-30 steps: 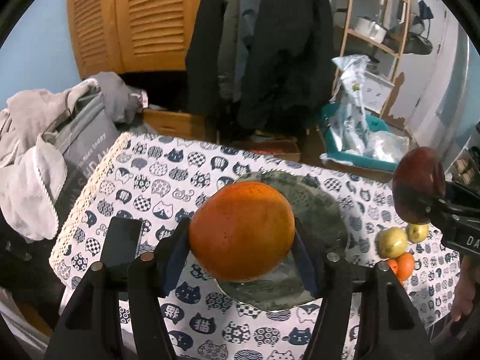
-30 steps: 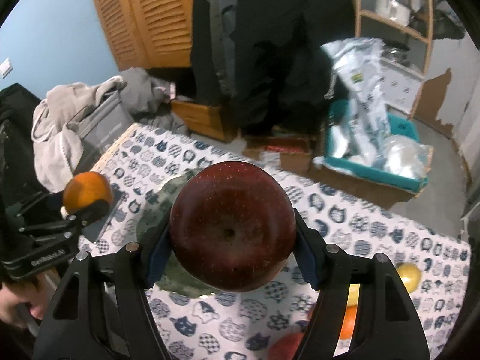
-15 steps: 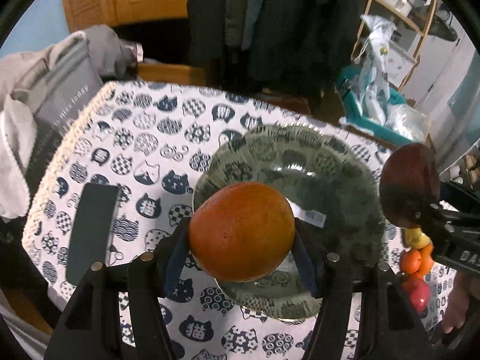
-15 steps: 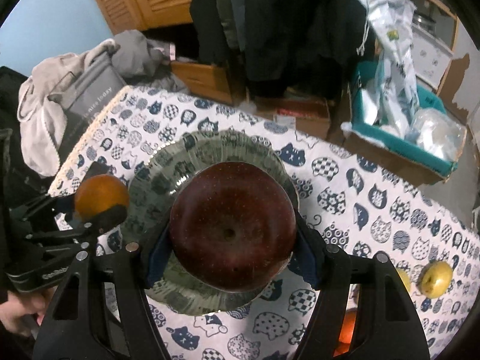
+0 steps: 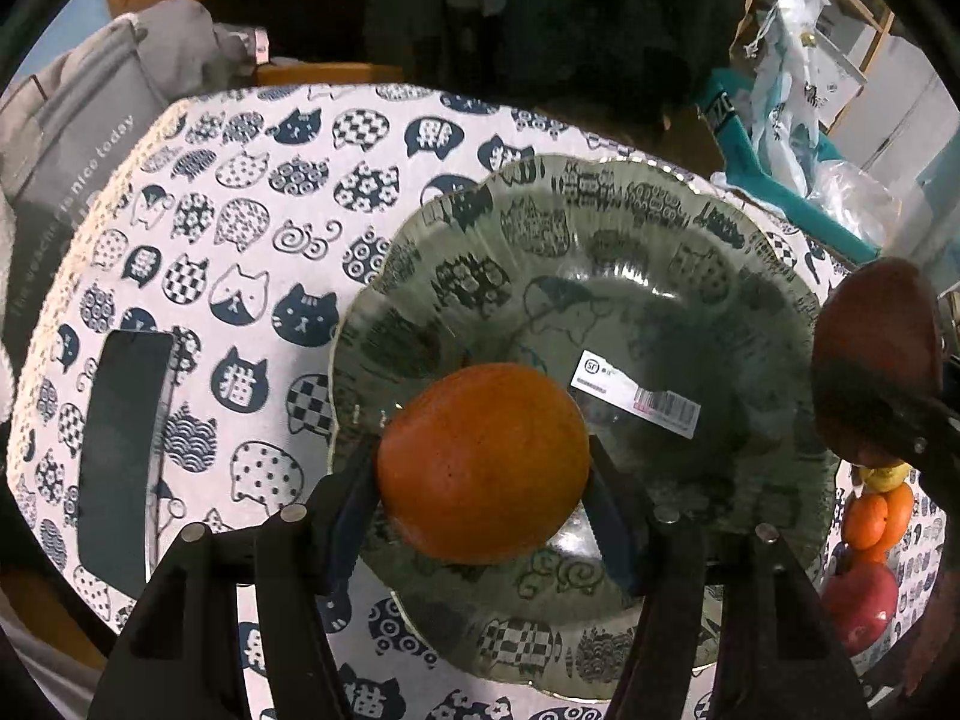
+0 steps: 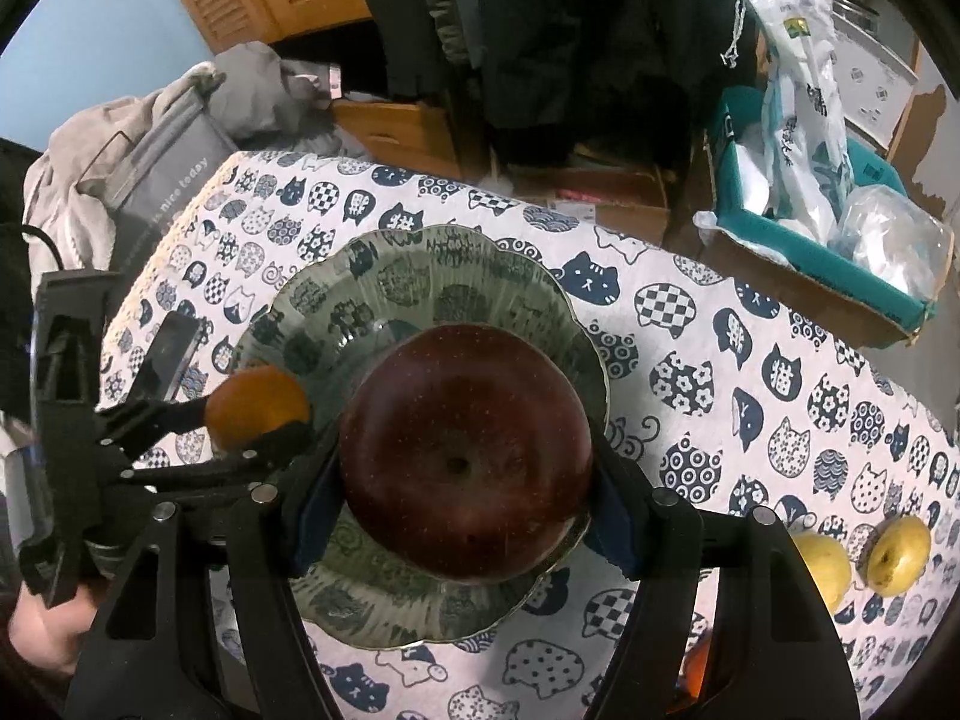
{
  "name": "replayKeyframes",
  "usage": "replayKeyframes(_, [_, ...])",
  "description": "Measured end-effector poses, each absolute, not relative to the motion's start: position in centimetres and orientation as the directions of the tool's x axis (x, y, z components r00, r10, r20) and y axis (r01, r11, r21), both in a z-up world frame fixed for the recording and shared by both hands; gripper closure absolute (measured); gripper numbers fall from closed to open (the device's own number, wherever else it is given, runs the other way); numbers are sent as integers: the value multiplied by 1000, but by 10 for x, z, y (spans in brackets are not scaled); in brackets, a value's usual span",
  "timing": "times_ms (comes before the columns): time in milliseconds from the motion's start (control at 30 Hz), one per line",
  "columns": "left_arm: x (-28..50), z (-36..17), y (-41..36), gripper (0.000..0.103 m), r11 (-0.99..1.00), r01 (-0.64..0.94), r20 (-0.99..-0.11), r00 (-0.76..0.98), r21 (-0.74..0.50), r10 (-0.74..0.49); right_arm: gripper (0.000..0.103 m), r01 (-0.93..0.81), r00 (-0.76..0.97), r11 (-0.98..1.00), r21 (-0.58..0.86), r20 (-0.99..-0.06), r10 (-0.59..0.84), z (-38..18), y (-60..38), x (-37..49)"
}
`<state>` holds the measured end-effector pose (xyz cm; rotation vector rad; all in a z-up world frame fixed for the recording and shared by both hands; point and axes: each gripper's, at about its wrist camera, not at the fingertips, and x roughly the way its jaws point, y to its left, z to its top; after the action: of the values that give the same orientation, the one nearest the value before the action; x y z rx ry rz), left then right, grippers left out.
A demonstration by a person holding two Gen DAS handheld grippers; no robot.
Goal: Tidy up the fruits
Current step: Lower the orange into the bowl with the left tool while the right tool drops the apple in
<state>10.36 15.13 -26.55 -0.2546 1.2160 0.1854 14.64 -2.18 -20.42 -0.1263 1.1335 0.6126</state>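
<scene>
Fruit hangs above a glass plate (image 5: 600,228) on the cat-print counter (image 5: 252,192): the left tool (image 5: 483,480) clamps an orange (image 5: 483,462), the right tool (image 6: 465,480) a dark red apple (image 6: 465,450).

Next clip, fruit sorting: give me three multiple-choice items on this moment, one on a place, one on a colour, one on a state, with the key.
1. Where is the phone lying?
A. on the cloth beside the glass plate
B. on the plate
C. in the teal box

2. What colour is the apple in the right gripper?
A. yellow
B. dark red
C. green

3. What state is the left gripper in?
A. open and empty
B. shut with nothing in it
C. shut on an orange

Key: 1 A, it lies flat on the cat-print cloth, apart from the glass plate. 2 B, the apple between the right gripper pads is dark red. 3 C, the left gripper pads press both sides of the orange.
</scene>
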Motion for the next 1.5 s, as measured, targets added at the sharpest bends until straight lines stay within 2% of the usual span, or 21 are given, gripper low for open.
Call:
replayKeyframes(300, [110,-286,147,36,954,-280,-965,259,-107,-32,32,-509,272,832,220,-876,398,-205,-24,147])
replayKeyframes(333, [110,-286,145,35,956,-276,-966,259,-97,-23,32,-508,271,832,222,-876,399,-205,-25,147])
replayKeyframes(433, [110,-277,140,18,961,-261,-956,293,-90,-9,32,-501,273,835,226,-875,400,-204,-27,148])
replayKeyframes(467, [110,-273,139,16,962,-259,-953,304,-84,-1,32,-498,272,836,230,-874,402,-204,-27,149])
replayKeyframes(700, [95,-244,148,16,953,-283,-939,344,-105,-1,32,-503,245,831,237,-883,400,-208,-22,154])
replayKeyframes(867, [77,-228,164,16,945,-317,-929,367,-76,48,32,-512,204,826,235,-901,384,-221,-8,156])
replayKeyframes(967, [72,-226,170,16,940,-337,-926,368,-48,85,32,-522,185,823,226,-911,368,-230,0,154])
replayKeyframes(1500, [54,-226,190,16,925,-378,-926,363,-48,101,31,-547,144,823,153,-951,273,-260,20,147])
